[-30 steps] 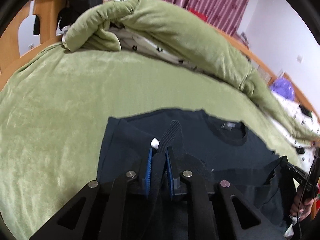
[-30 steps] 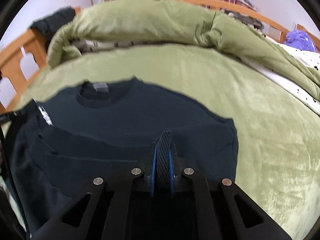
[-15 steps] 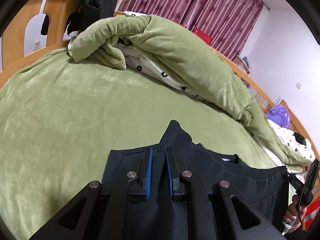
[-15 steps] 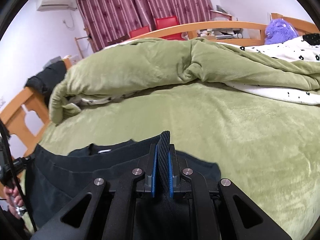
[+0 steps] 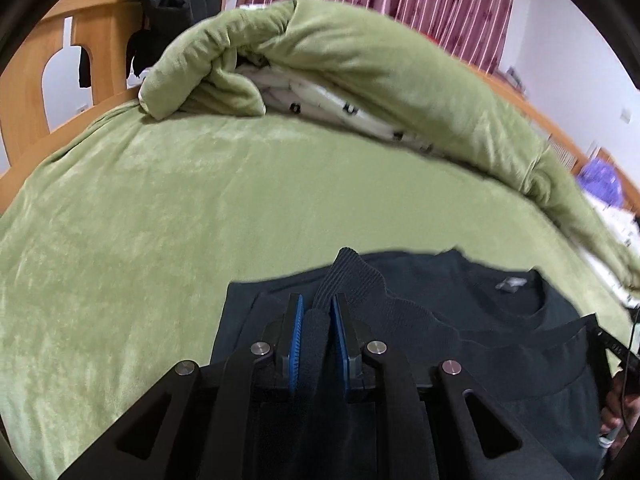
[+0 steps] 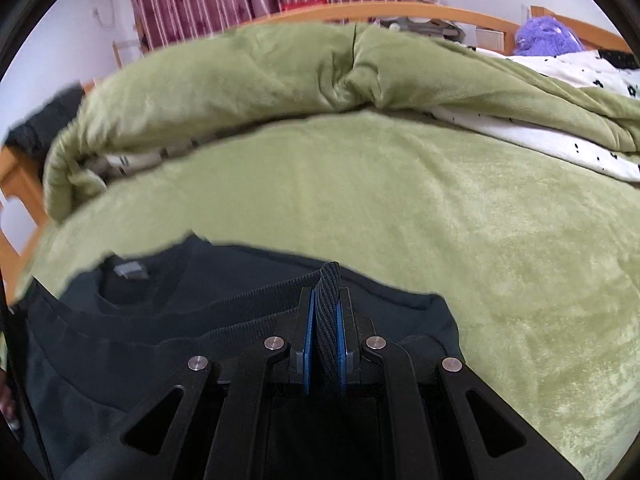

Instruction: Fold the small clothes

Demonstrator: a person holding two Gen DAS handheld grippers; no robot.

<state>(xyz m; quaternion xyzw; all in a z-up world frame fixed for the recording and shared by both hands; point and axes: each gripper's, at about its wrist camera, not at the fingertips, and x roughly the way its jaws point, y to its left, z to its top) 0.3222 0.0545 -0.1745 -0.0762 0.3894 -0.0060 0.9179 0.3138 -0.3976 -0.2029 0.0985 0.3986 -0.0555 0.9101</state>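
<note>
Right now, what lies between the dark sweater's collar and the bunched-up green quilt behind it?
Only bare green blanket: nothing rests on that stretch between the sweater collar and the rolled quilt. Both wrist views show it, most plainly the right.

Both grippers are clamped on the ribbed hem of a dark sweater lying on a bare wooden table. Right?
Not quite: the dark sweater lies on a green blanket, not a wooden table, as the right wrist view shows. The left gripper and right gripper are both clamped on its ribbed hem.

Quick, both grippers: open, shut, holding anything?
Left gripper: shut on the ribbed hem of the dark sweater.
Right gripper: shut on the sweater's hem too.
</note>
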